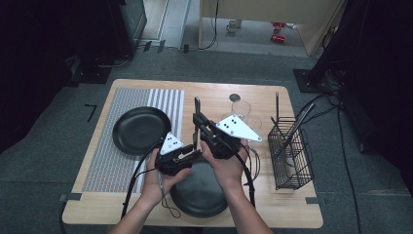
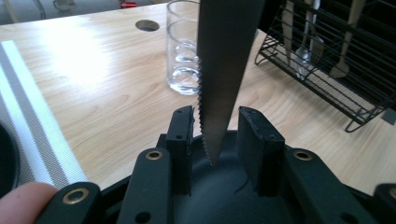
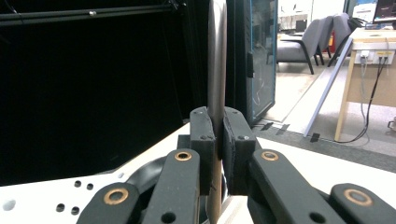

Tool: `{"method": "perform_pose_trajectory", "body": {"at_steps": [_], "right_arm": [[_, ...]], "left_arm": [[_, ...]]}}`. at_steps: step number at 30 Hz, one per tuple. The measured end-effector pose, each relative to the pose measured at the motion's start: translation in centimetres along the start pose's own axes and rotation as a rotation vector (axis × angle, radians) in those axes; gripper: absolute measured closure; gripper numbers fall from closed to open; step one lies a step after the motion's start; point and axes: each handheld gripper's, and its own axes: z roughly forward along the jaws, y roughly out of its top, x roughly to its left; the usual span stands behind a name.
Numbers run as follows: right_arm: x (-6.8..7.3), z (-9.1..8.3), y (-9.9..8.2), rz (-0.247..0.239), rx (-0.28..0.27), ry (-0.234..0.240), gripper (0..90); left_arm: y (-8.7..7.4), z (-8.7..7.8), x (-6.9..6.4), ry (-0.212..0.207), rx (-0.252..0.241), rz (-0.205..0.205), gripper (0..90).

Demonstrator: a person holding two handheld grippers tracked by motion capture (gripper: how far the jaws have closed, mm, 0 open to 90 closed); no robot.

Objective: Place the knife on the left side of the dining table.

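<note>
Item: serrated knife, held upright over the near black plate on the counter.
Right tool: jaws clamped tight on knife handle.
Left tool: jaws part open, blade tip between them; pads look just clear of the steel, contact hard to judge.
Nearby: glass, wire rack w/ cutlery, 2nd black plate on striped mat.

knife: serrated steel knife blade between the left gripper jaws
glass: clear drinking glass beyond them
rack: black wire cutlery rack to their right
</note>
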Motion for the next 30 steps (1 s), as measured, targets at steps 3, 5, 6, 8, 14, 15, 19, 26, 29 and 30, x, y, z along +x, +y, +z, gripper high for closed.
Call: {"method": "perform_pose_trajectory", "body": {"at_steps": [3,5,6,8,14,15,19,26,29,30], "right_arm": [[0.0,-0.1,0.0,0.001,-0.007,0.006,85.0],[-0.1,-0.2,-0.1,0.003,-0.008,0.005,85.0],[-0.1,-0.2,-0.1,0.000,-0.009,0.005,85.0],[-0.3,-0.3,-0.1,0.009,-0.009,0.009,85.0],[-0.9,-1.1,-0.2,0.018,-0.022,0.004,84.9],[-0.9,-1.2,-0.2,0.020,-0.022,0.004,84.9],[-0.9,-1.7,-0.3,0.004,-0.023,0.013,84.5],[-0.3,-1.9,-0.5,-0.024,-0.019,0.025,83.7],[-0.1,-1.9,-0.6,-0.041,-0.021,0.018,84.0],[-0.1,-1.9,-0.6,-0.040,-0.024,0.018,84.1]], "left_arm": [[0.1,0.3,0.4,0.008,0.001,-0.014,64.4],[0.1,0.5,0.4,-0.003,0.000,-0.012,65.1],[0.2,0.6,0.3,-0.009,-0.001,-0.007,66.0],[0.3,0.8,0.1,-0.019,-0.005,0.001,69.7],[0.6,1.4,-0.3,-0.032,-0.027,0.008,74.9],[0.6,1.4,-0.4,-0.029,-0.030,0.016,75.3],[0.5,1.5,-0.9,-0.023,-0.034,0.041,75.9],[0.3,1.5,-1.1,0.020,-0.038,0.057,76.1],[0.2,1.3,-1.1,0.031,-0.044,0.060,76.1],[0.2,1.2,-1.0,0.034,-0.048,0.060,76.2]]}}
